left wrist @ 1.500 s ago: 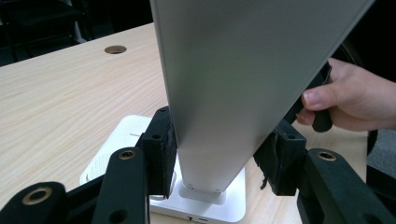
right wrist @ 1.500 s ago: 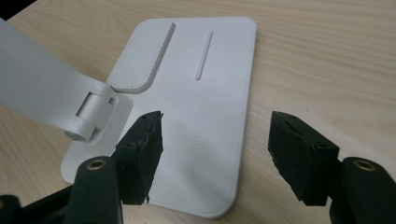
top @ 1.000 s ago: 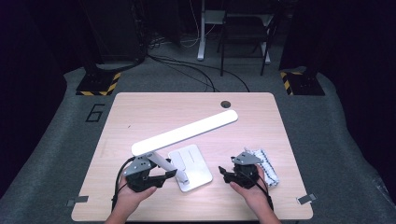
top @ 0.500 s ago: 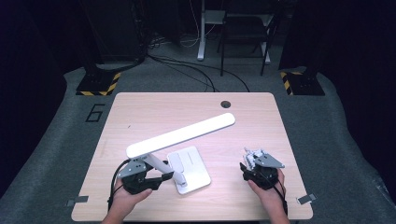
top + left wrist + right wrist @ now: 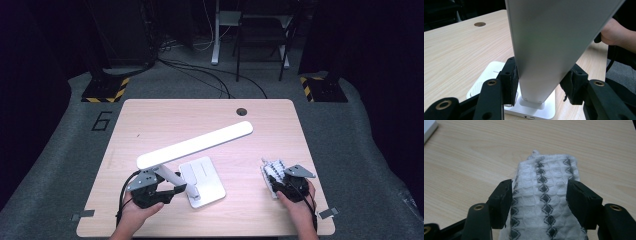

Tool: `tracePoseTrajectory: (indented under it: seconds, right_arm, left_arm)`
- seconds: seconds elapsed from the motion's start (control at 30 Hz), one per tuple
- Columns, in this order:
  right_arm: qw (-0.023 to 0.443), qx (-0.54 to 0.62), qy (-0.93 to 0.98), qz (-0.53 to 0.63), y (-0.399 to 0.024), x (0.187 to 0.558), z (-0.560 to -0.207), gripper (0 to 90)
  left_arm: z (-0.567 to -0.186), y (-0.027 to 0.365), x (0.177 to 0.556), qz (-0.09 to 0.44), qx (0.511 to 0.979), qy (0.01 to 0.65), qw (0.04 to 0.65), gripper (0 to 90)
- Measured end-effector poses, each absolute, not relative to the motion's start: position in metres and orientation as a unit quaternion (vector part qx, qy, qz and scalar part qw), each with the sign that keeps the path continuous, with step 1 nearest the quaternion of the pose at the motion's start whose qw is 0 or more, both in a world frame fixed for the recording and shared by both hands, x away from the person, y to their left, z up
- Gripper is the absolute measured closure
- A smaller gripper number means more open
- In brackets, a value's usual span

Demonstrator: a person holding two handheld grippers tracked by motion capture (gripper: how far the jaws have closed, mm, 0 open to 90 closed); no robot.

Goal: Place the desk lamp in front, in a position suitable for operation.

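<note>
The left gripper [image 5: 172, 191] sat at the tabletop's [image 5: 150, 125] near left, its jaws either side of the lamp's arm [image 5: 544, 50], above the lamp base [image 5: 202, 181] just to its right. Well right of that, the right gripper [image 5: 541, 200] straddled a folded cloth [image 5: 546, 195] lying on the tabletop.

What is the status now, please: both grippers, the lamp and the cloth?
Left gripper shut on lamp arm, low, near white base. Right gripper open, jaws either side of folded cloth on table. Nothing in the way.
</note>
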State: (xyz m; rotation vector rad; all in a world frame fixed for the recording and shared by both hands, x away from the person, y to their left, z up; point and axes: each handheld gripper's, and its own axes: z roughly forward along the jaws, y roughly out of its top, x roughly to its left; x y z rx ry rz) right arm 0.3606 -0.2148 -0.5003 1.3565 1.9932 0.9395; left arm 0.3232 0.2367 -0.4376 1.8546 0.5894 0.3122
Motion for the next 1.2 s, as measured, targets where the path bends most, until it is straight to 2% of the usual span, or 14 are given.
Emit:
tracePoseTrajectory:
  seconds: [0.3, 0.47, 0.9, 1.03, 1.07, 1.1, 1.2]
  right_arm:
    - [0.279, 0.516, 0.738, 0.334, -0.22, 0.365, -0.508, 33.9]
    - [0.262, 0.521, 0.743, 0.327, -0.222, 0.368, -0.515, 32.9]
    - [0.268, 0.523, 0.748, 0.309, -0.22, 0.369, -0.52, 35.3]
    - [0.257, 0.527, 0.749, 0.309, -0.22, 0.371, -0.519, 40.2]
    - [0.257, 0.53, 0.745, 0.314, -0.219, 0.371, -0.519, 45.3]
    - [0.257, 0.53, 0.745, 0.314, -0.219, 0.371, -0.519, 45.3]
    - [0.256, 0.52, 0.754, 0.309, -0.218, 0.371, -0.518, 55.7]
  left_arm:
    - [-0.437, 0.237, 0.323, 0.132, 0.785, 0.25, 0.551, 52.3]
    - [-0.437, 0.237, 0.323, 0.131, 0.785, 0.25, 0.551, 52.3]
    - [-0.438, 0.237, 0.323, 0.13, 0.784, 0.251, 0.553, 52.2]
    - [-0.438, 0.236, 0.323, 0.131, 0.783, 0.25, 0.553, 52.4]
    - [-0.438, 0.236, 0.323, 0.131, 0.784, 0.25, 0.553, 52.4]
    - [-0.438, 0.236, 0.323, 0.131, 0.784, 0.25, 0.553, 52.3]
    - [-0.437, 0.236, 0.323, 0.13, 0.785, 0.249, 0.551, 52.4]
